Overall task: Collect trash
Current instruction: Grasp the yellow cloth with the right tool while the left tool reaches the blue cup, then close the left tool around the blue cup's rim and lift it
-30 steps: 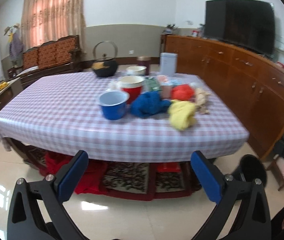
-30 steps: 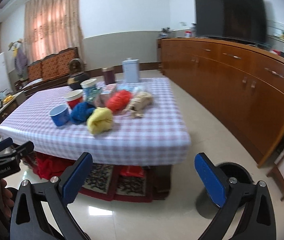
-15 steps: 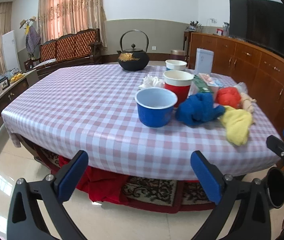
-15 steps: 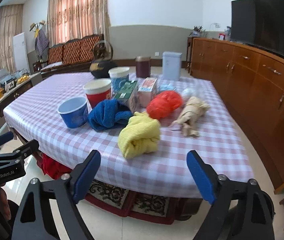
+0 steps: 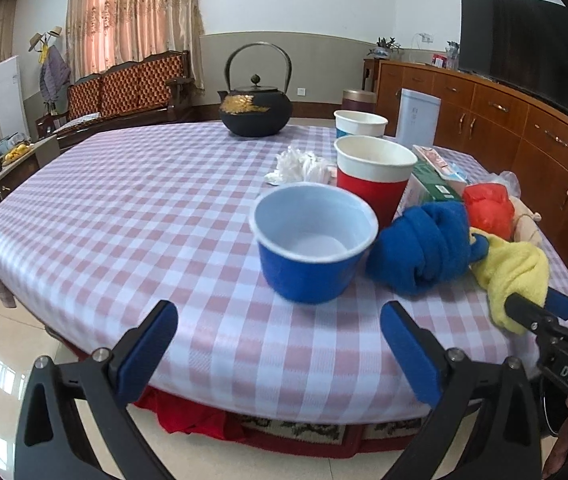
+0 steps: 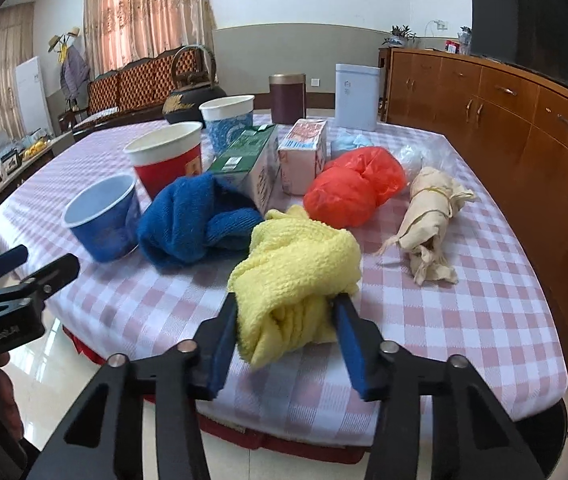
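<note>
The right gripper [image 6: 287, 316] is seen with its blue pads set on either side of the yellow cloth [image 6: 295, 268], whose near folds are bunched between them and touched on both sides; its jaws have just been closing onto that cloth. The cloth is a fluffy, crumpled terry piece lying at the near edge of the checked tablecloth [image 6: 463, 320]. Just beyond the fingers, to the left, a rumpled blue cloth [image 6: 196, 220] is found touching the yellow one, and a blue paper cup [image 6: 104, 218] stands beside that. Beyond and slightly right, a crumpled red plastic bag [image 6: 355, 188] is seen, with a beige tied bundle [image 6: 429, 218] further right. Behind these stand a red paper cup [image 6: 170, 160], a green carton [image 6: 248, 160] and a pink carton [image 6: 303, 152]; their print cannot be read. The left gripper [image 5: 280, 330] is held wide open with nothing between its pads, short of the table edge, the blue cup straight ahead of it. On the body of the other tool, at the right of the left view, the letters "DAS" are legible. At the far end of the table a black iron kettle [image 5: 255, 110] is placed.
</note>
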Demonstrator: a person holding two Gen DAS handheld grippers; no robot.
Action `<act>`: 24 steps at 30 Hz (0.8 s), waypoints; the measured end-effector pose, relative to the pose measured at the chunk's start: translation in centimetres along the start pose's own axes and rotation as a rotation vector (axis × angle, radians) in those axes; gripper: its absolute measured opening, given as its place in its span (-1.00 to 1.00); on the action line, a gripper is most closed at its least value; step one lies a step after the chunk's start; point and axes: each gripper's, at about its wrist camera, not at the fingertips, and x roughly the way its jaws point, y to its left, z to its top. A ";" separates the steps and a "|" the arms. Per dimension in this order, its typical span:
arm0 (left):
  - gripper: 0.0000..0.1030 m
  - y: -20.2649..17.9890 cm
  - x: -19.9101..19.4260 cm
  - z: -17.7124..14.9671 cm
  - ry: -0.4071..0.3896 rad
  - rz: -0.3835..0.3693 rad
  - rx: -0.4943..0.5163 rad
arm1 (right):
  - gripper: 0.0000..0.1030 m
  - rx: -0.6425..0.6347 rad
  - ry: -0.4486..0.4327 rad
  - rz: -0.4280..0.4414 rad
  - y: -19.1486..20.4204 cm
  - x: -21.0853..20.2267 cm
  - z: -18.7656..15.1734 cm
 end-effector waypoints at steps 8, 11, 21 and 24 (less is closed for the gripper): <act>0.89 -0.3 2.9 0.7 0.010 -0.012 -0.008 | -0.32 0.004 -0.046 -0.020 -0.4 1.2 1.1; 0.88 -0.5 3.2 1.1 -0.001 -0.015 -0.013 | -0.32 0.016 -0.052 -0.019 -0.6 1.7 1.5; 0.46 -0.9 3.4 2.1 -0.018 -0.025 0.006 | -0.46 0.026 -0.064 0.007 -0.9 1.3 1.6; 0.46 -0.6 1.9 1.9 -0.039 -0.019 0.007 | -0.51 0.036 -0.077 0.016 -1.1 0.3 1.4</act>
